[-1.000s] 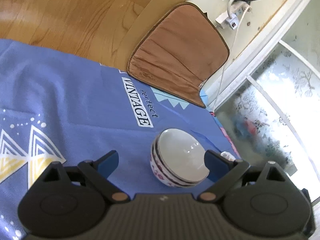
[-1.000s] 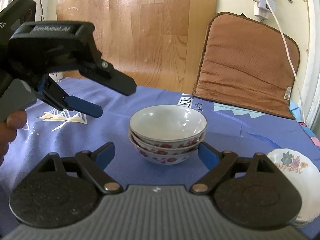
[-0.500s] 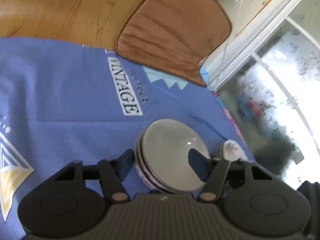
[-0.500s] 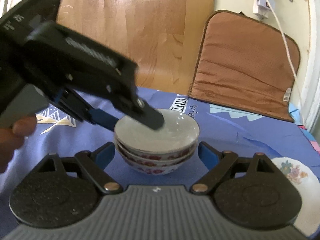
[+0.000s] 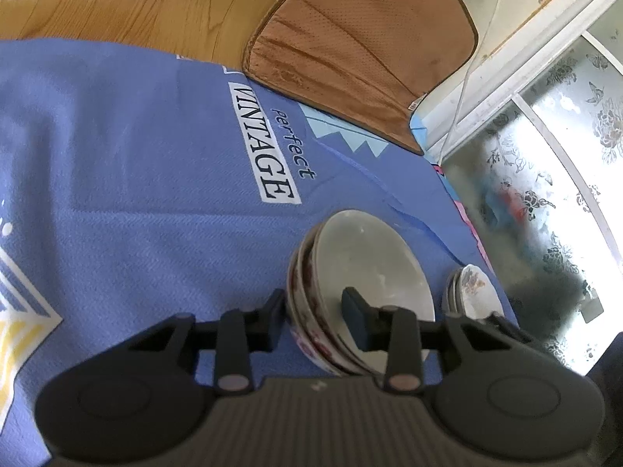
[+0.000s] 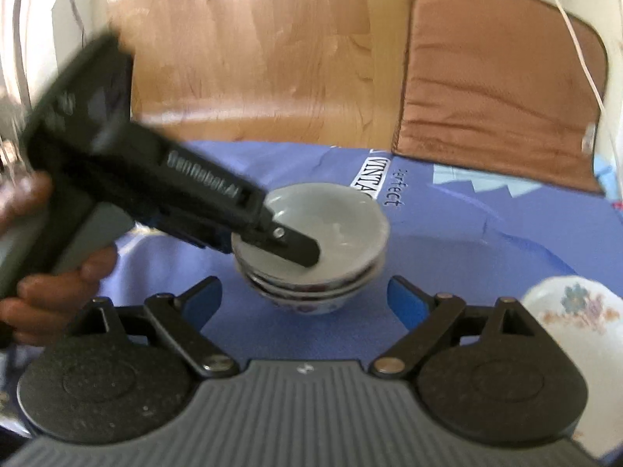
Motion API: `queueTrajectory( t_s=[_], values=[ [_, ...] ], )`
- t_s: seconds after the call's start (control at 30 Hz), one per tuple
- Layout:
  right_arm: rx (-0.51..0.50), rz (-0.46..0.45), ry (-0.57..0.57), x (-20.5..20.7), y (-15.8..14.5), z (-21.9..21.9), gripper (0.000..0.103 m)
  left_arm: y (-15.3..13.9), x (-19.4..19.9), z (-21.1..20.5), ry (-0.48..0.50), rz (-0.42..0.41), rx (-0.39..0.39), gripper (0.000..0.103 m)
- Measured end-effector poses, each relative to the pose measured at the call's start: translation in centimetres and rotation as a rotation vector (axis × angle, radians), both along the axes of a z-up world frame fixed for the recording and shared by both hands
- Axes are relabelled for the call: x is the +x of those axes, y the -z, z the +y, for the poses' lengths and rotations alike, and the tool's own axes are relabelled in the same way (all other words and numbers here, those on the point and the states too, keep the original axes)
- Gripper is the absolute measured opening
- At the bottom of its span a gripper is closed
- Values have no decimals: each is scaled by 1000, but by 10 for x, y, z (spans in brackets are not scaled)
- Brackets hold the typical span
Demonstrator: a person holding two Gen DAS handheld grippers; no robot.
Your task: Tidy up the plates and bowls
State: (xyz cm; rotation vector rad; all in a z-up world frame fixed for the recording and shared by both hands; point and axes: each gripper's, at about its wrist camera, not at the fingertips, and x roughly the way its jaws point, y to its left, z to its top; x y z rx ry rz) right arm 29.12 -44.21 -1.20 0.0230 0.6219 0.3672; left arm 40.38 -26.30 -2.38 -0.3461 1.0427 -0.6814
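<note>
Blue cloth point(image 5: 136, 179) printed "perfect VINTAGE", left gripper point(image 5: 317, 317) angled down, clamped on stacked bowls' point(image 5: 362, 272) near rim, right gripper point(image 6: 303, 297) spread apart, level, near bowls.

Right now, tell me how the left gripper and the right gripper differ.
The left gripper is closed on the near rim of the bowl stack, one finger inside the top bowl and one outside; the right gripper is open and holds nothing. The left one touches the stack, while the right one sits short of it, fingers apart on either side. Both are black, with blue pads, and point at the same stack.
</note>
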Motion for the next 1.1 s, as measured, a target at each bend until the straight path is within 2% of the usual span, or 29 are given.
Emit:
queueTrajectory(
  t_s=[0.07,0.17,0.23,0.33,0.43,0.5,0.63,0.83,0.97,1.1],
  values=[
    [84,36,15,2,-11,-18,92,-1,0,1,3,-6,3,32],
    [159,71,58,10,-23,-35,80,-2,-1,5,1,-14,11,32],
    [177,115,91,23,-24,-41,60,-2,-2,8,-5,-11,9,32],
    [189,206,127,45,-13,-41,45,-3,-5,9,-1,-16,10,32],
    [231,319,124,62,6,-35,34,-2,-9,7,11,-24,3,29],
    [333,380,124,72,16,-35,32,-3,-11,9,-5,-31,13,30],
    [319,370,120,62,5,-31,27,-7,-12,12,-19,8,-3,30],
    [320,299,139,46,-12,-46,27,-30,-25,-7,1,-44,0,30],
    [332,246,177,32,-24,-71,27,-48,-32,-37,47,-78,8,30],
    [335,198,255,10,-34,-108,27,-58,-35,-87,131,-91,3,30]
  ],
)
